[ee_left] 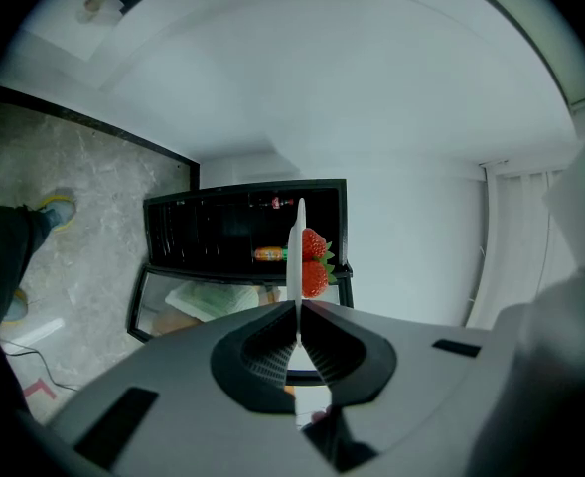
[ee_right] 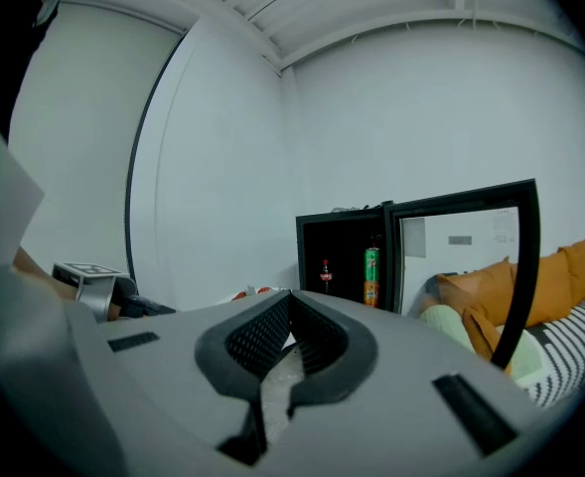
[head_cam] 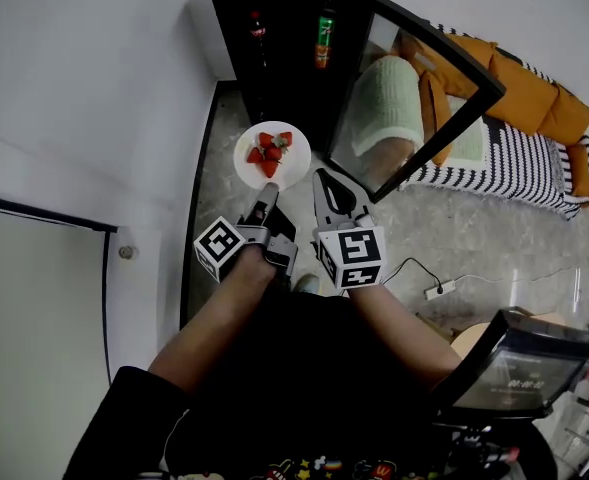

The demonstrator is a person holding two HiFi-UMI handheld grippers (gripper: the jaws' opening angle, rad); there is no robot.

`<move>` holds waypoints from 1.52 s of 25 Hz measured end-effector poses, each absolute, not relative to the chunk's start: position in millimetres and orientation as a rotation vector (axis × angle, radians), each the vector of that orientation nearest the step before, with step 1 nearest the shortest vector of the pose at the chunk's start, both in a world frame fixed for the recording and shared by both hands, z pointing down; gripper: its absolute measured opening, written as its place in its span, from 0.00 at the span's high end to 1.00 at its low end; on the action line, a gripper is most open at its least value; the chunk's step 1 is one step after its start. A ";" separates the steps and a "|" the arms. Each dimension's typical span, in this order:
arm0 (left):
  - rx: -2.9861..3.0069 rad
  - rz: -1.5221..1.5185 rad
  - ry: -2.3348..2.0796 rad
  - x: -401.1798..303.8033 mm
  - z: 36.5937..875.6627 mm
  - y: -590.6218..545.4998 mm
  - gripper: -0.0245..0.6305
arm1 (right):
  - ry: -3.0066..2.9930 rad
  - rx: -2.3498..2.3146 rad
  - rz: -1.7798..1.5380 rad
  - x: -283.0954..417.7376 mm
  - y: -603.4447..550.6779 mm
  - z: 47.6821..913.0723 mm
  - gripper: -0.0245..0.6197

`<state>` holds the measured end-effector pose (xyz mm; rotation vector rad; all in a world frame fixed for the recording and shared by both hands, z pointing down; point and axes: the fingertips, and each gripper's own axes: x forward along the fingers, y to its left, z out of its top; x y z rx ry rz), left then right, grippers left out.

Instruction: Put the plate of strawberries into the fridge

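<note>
Plate [head_cam: 252,171] of strawberries [head_cam: 271,154] is pinched by its rim in my left gripper [head_cam: 267,194], up off the floor and just short of the open fridge [head_cam: 274,78] at 12 o'clock. The fridge door [head_cam: 439,46] hangs open toward 3 o'clock. My right gripper [head_cam: 323,182] sits just beside the plate at its 4 o'clock, jaws pressed together on nothing. Inside the fridge I can see a green can [head_cam: 324,36] and a small bottle [head_cam: 258,26].

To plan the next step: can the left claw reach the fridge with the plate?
Probably yes: the door stands open aside, and nothing lies between the fridge and the plate held by the left claw.
</note>
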<state>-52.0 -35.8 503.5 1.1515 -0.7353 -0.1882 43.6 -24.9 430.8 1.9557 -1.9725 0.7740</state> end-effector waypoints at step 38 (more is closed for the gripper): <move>1.286 -0.168 -0.668 -40.7 443.8 -41.6 0.94 | -2.006 2.043 0.683 49.1 -17.2 364.5 0.95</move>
